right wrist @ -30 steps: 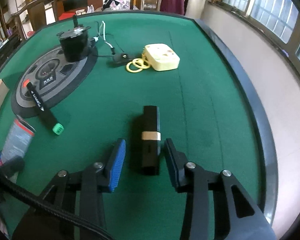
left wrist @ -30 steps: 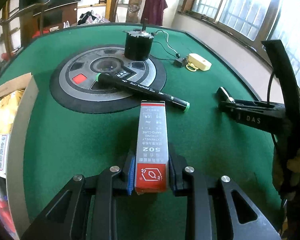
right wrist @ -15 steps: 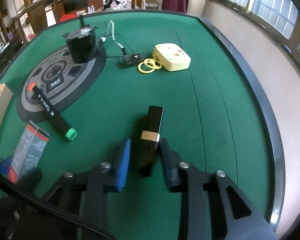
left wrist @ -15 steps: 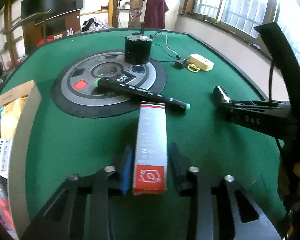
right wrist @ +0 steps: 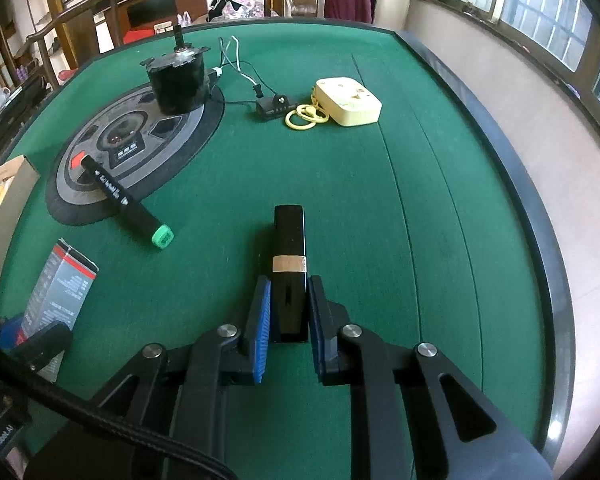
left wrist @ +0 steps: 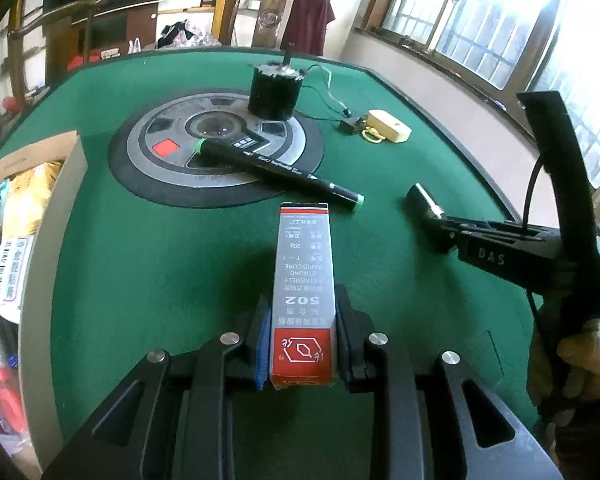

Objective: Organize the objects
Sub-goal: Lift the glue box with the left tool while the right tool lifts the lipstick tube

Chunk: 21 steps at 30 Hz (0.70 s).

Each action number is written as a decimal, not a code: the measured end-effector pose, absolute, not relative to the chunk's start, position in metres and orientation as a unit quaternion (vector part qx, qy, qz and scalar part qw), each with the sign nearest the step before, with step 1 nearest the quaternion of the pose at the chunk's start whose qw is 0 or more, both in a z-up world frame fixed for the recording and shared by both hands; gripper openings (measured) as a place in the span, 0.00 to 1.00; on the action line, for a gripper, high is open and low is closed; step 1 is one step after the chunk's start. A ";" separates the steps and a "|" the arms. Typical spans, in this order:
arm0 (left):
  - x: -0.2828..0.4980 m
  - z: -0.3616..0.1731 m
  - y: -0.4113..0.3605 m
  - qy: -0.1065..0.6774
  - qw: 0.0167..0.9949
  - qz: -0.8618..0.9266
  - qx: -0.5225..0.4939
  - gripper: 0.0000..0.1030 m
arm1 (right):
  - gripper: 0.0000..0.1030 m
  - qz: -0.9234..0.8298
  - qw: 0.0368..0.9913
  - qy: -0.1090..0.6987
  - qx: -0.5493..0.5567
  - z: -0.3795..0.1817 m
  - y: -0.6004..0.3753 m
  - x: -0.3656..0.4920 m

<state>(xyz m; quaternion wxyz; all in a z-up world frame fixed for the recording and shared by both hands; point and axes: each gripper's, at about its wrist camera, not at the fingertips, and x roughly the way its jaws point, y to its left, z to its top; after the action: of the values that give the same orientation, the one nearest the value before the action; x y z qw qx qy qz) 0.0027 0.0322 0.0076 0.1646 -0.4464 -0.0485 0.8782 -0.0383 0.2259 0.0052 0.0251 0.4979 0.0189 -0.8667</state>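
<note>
The left gripper [left wrist: 302, 344] is clamped on a tall, narrow glue carton [left wrist: 303, 280] — red base panel toward the camera, grey face printed "502" — which lies lengthwise between the pads and points toward twelve o'clock in the left wrist view. Beyond its far end, at about one o'clock, a black marker with green ends [left wrist: 278, 169] lies slantwise, one end on the round grey-and-black disc [left wrist: 148, 164] set in the green felt table [left wrist: 148, 248] and the other on the felt. A black motor with wires [left wrist: 275, 90] stands on the far edge of the disc at twelve o'clock. Farther to the two o'clock side sit a cream plastic box [left wrist: 389, 131] and yellow rings [left wrist: 372, 135] touching it. An open cardboard box [left wrist: 66, 168] full of packets occupies the nine o'clock edge.

The right gripper [right wrist: 289, 316] has just been closing its jaws, and its pads now press both sides of a black rectangular case with a tan band [right wrist: 289, 256], which extends toward twelve o'clock over the felt in the right wrist view. In the left wrist view the same case pokes out of that gripper at three o'clock, and a gloved hand [left wrist: 572, 364] holds the grip at four o'clock. From the right wrist view the glue carton shows at eight o'clock, the marker at ten.
</note>
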 end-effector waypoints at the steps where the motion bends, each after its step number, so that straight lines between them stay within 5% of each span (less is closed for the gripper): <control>1: 0.005 0.009 0.032 -0.048 0.165 0.879 -0.445 0.22 | 0.14 -0.867 0.026 0.017 0.498 0.005 0.226 -0.036; 21: 0.044 0.028 0.031 -0.047 0.175 0.883 -0.432 0.22 | 0.14 -0.872 0.035 -0.014 0.488 0.016 0.230 0.010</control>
<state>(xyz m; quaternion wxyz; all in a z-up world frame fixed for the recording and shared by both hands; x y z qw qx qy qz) 0.0442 0.0315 0.0284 0.1753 -0.4321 -0.0474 0.8833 0.0103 0.2300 0.0160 0.0351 0.4879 -0.0135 -0.8721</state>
